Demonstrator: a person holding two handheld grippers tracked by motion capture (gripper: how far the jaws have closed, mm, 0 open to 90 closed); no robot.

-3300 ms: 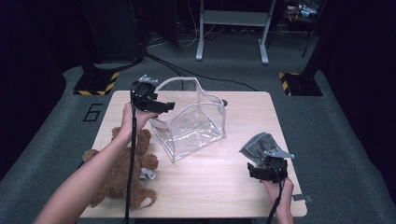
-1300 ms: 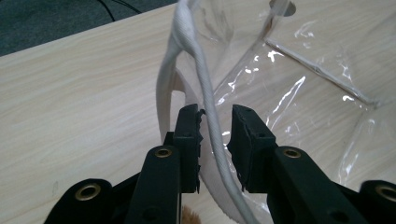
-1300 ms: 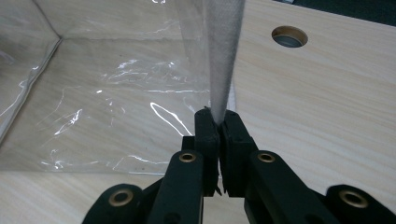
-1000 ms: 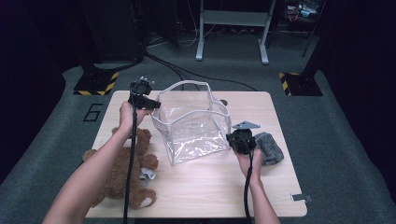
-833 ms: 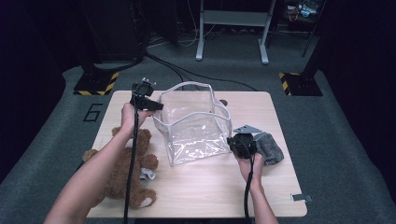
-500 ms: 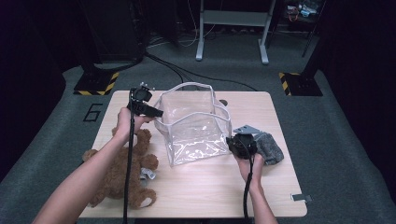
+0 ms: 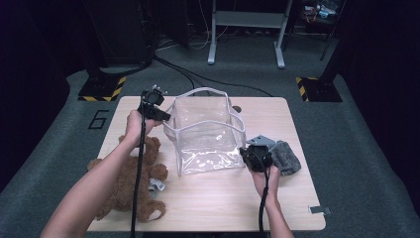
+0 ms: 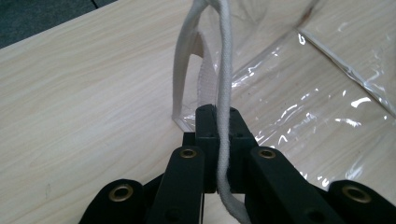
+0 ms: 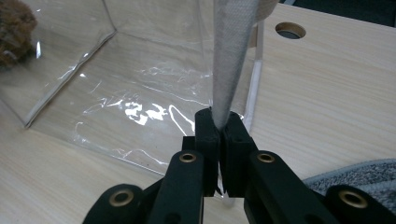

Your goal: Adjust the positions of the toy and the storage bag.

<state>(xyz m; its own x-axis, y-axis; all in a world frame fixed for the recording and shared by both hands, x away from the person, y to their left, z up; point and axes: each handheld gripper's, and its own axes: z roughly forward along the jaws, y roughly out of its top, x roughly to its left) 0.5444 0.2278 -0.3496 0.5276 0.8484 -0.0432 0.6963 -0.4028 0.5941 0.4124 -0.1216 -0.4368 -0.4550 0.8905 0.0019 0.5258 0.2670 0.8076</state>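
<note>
Left hand-held gripper (image 7: 166,118): clamped on the white rim cord of the clear bag — its jaws have just been closing, and the left gripper view shows the cord pinched between them; it holds the bag's left edge up, likely so the mouth stays wide.
Teddy bear (image 7: 130,179): brown, lying on the worktop's left side under the left forearm, just beside the bag; probably what is meant to go in.
Worktop (image 7: 213,208): pale wood, bare in front of the bag.
Clear bag (image 7: 205,131): standing upright mid-worktop, mouth up, stretched between the two grips; it looks empty.
Rim band (image 9: 231,56): white fabric running down into the right jaws, pulled taut.
Right hand-held gripper (image 7: 250,151): shut on that band at the bag's near right corner — this steadies the soft wall, which would likely sag otherwise.
Grey cloth (image 7: 286,157): crumpled just right of the right hand, apart from the bag.
</note>
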